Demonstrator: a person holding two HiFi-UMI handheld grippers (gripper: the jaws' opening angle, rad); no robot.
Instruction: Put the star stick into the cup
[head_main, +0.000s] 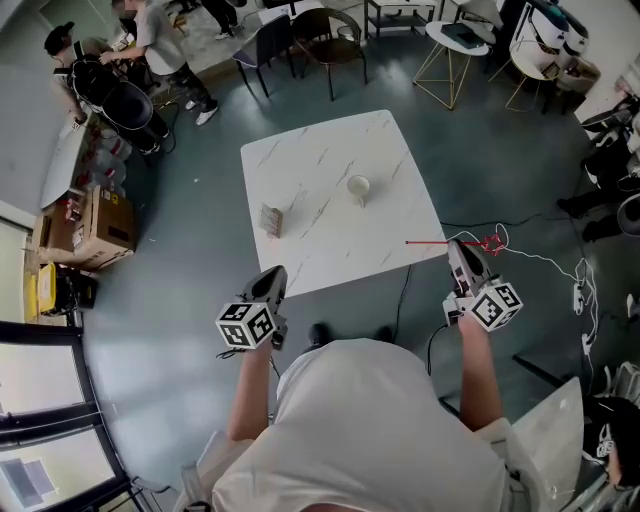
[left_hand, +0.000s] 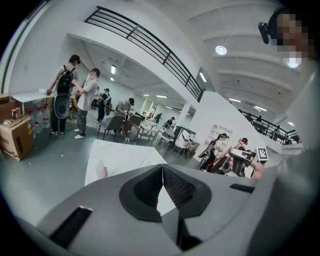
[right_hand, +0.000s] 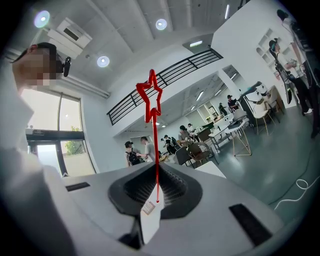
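Observation:
A white cup (head_main: 358, 187) stands upright near the middle of the white marble table (head_main: 320, 150). My right gripper (head_main: 458, 243) hovers just off the table's right front corner. In the right gripper view it (right_hand: 156, 167) is shut on the thin red star stick (right_hand: 156, 155), with the star (right_hand: 150, 100) out beyond the jaws. In the head view the stick (head_main: 430, 242) lies crosswise, one end over the table corner. My left gripper (head_main: 275, 272) is at the table's front edge, well short of the cup. In its own view it (left_hand: 162, 170) is shut with nothing in it.
A small brown object (head_main: 271, 220) stands on the table's left part. A white cable (head_main: 540, 260) trails over the floor at the right. Cardboard boxes (head_main: 95, 225) and people (head_main: 160, 40) are at the far left; chairs (head_main: 330, 40) and side tables (head_main: 455, 40) stand beyond the table.

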